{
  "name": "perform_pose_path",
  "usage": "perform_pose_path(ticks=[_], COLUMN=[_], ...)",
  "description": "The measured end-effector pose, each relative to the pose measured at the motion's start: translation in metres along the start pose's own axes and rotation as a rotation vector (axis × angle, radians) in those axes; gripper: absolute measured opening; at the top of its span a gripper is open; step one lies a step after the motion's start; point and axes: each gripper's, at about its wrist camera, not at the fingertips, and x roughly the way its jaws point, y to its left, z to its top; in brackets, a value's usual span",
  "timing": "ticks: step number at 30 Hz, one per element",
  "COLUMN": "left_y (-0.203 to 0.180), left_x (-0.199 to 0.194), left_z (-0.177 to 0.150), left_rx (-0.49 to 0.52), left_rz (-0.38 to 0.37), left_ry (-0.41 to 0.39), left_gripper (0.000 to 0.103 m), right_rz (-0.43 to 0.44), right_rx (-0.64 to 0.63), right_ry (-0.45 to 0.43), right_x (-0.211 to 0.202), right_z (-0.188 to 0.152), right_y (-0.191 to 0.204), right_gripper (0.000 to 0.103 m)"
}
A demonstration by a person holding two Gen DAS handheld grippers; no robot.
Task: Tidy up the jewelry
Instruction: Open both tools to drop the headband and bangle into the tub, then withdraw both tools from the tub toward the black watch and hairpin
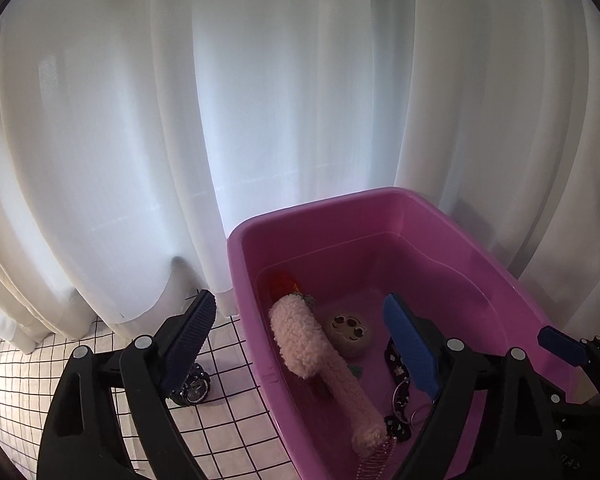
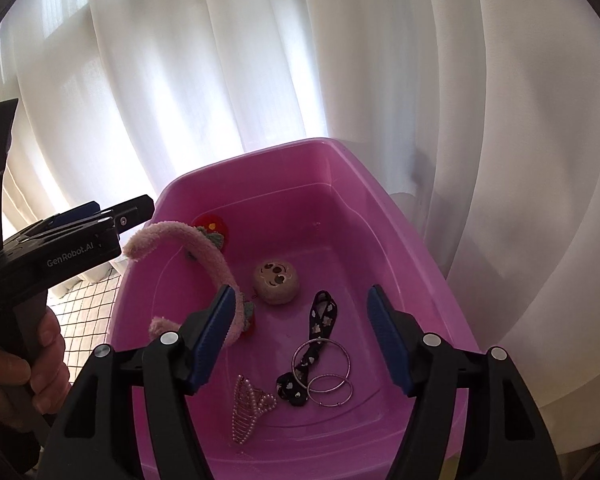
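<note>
A pink plastic bin [image 1: 312,210] [image 2: 240,156] holds a fuzzy pink headband [image 1: 304,344] [image 2: 204,244], a beige round charm with a face [image 1: 350,330] [image 2: 277,278], a black patterned strap [image 2: 320,320], two thin hoops [image 2: 328,390] and a pearl hair clip [image 2: 246,408]. My left gripper [image 1: 300,336] is open, one finger outside the bin's left wall, the other over the inside, with the headband lying loose below. Over the bin's near half my right gripper [image 2: 302,332] also stands open, holding nothing. A black watch [image 1: 194,390] lies outside the bin, behind the left finger.
White curtains [image 1: 260,100] hang close behind the bin. The bin stands on a white cloth with a black grid [image 1: 228,420]. A red item [image 2: 212,224] lies at the bin's far end. A person's hand [image 2: 40,344] grips the left gripper's handle.
</note>
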Motion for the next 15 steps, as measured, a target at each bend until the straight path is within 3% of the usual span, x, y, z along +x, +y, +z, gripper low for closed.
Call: perform_pose_path(ticks=[8, 15], left_y=[0.051, 0.136], left_x=[-0.03, -0.067], left_z=[0.002, -0.019], left_rx=[-0.099, -0.167], left_rz=[0.041, 0.19], left_ry=[-0.049, -0.082], left_gripper=[0.091, 0.095], right_rz=[0.059, 0.161], right_rx=[-0.006, -0.079], right_ry=[-0.024, -0.029], right_x=[-0.006, -0.021], right_z=[0.016, 0.014], right_y=[0.012, 0.056], right_gripper=[0.065, 0.067])
